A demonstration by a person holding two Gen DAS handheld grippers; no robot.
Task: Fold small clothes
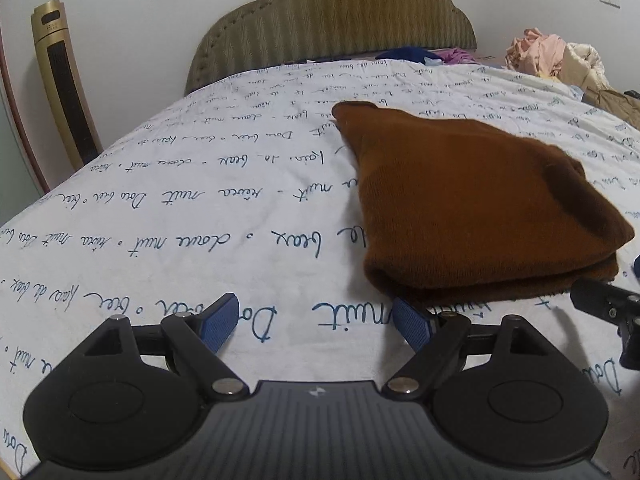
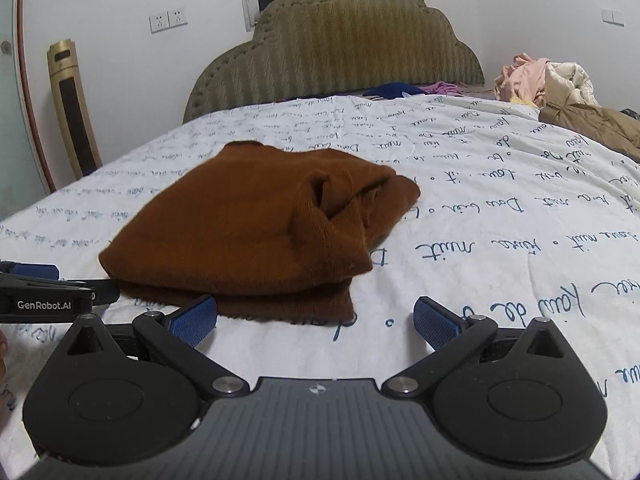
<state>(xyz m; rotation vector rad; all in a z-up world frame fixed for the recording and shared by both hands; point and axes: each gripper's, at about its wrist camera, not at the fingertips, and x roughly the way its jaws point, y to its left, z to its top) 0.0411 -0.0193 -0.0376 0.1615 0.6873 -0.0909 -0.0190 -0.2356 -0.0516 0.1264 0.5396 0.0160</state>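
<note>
A brown knitted garment (image 1: 472, 200) lies folded in a flat bundle on the white bedsheet (image 1: 200, 208) printed with blue handwriting. It also shows in the right wrist view (image 2: 256, 232). My left gripper (image 1: 316, 320) is open and empty, just in front of the bundle's near left corner, its right pad close to the hem. My right gripper (image 2: 316, 320) is open and empty, just in front of the bundle's near right edge. The left gripper's side shows in the right wrist view (image 2: 44, 296), beside the bundle's left corner.
An olive padded headboard (image 1: 340, 20) stands at the far end of the bed. A pile of loose clothes (image 1: 560, 56) lies at the far right, with blue and purple items (image 2: 408, 89) by the headboard. A gold tower heater (image 1: 64, 80) stands left.
</note>
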